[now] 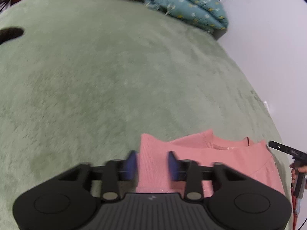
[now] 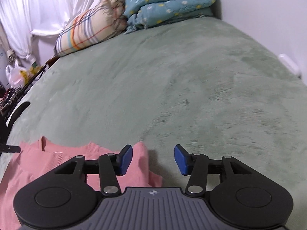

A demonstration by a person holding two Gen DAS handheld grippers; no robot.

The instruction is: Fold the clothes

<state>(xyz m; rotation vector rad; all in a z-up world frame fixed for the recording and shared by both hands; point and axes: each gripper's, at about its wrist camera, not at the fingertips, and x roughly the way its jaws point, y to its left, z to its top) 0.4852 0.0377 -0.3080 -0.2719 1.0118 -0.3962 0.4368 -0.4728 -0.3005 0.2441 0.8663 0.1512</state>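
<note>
A pink knit garment [image 1: 211, 159] lies folded on the green bedcover [image 1: 115, 76], its neckline facing away. My left gripper [image 1: 153, 163] hovers over the garment's left corner. Its blue pads [image 1: 132, 164] stand apart, with pink cloth showing in the gap and neither pad pressing on it. In the right wrist view the same garment [image 2: 48, 164] fills the lower left. My right gripper [image 2: 153, 159] is open at the garment's right corner, one finger over the cloth and the other over bare bedcover [image 2: 172, 86]. The right gripper's tip [image 1: 284, 149] and a hand [image 1: 302, 169] show at the left view's edge.
A plaid pillow [image 2: 90, 30] and a folded teal quilt [image 2: 168, 5] lie at the bed's far end. White curtains [image 2: 38, 9] and plastic bags [image 2: 15, 74] are off the bed's left side. A dark object [image 1: 11, 32] sits at the left edge. A wall [image 1: 268, 48] borders the right.
</note>
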